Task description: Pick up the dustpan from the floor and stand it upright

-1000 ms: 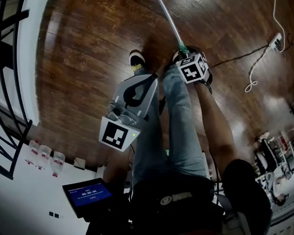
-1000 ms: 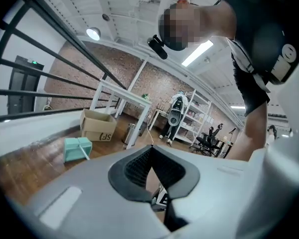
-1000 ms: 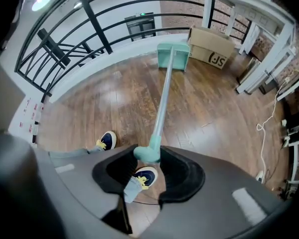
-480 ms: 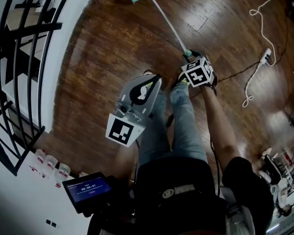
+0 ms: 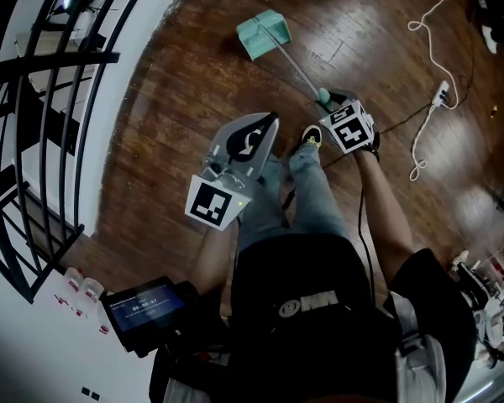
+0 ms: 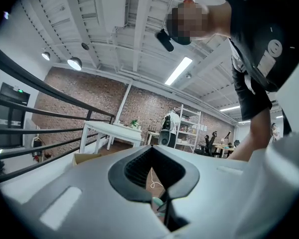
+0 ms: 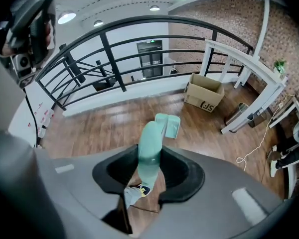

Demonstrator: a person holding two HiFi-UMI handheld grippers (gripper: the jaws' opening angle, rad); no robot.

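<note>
My right gripper (image 7: 148, 177) has its jaws drawn in on the mint-green handle grip (image 7: 150, 151) of the dustpan. The grip fills the dark opening between the jaws and runs straight away from the camera. From there the thin pale shaft (image 5: 292, 59) slopes down and forward to the dustpan's pan (image 5: 265, 34), which sits low at the wooden floor (image 5: 168, 107) ahead of the person's feet. I cannot tell whether the pan touches the boards. The whole dustpan is tilted, not upright.

My left gripper (image 6: 160, 199) has its jaws brought together with nothing clamped between them. Through its opening I see only a strip of floor and a bit of mint green beyond. In the head view it hangs to the left of the right gripper, above the person's jeans-clad legs (image 5: 315, 200), well apart from the dustpan's pan. A dark shoe (image 5: 310, 134) shows just beside the right gripper.

Farther out, a black railing (image 5: 63, 99) curves along the left, a cardboard box (image 7: 203, 97) stands by it, and a white cable (image 5: 427, 99) trails over the floor on the right. A small lit screen (image 5: 145, 306) sits low on the left.
</note>
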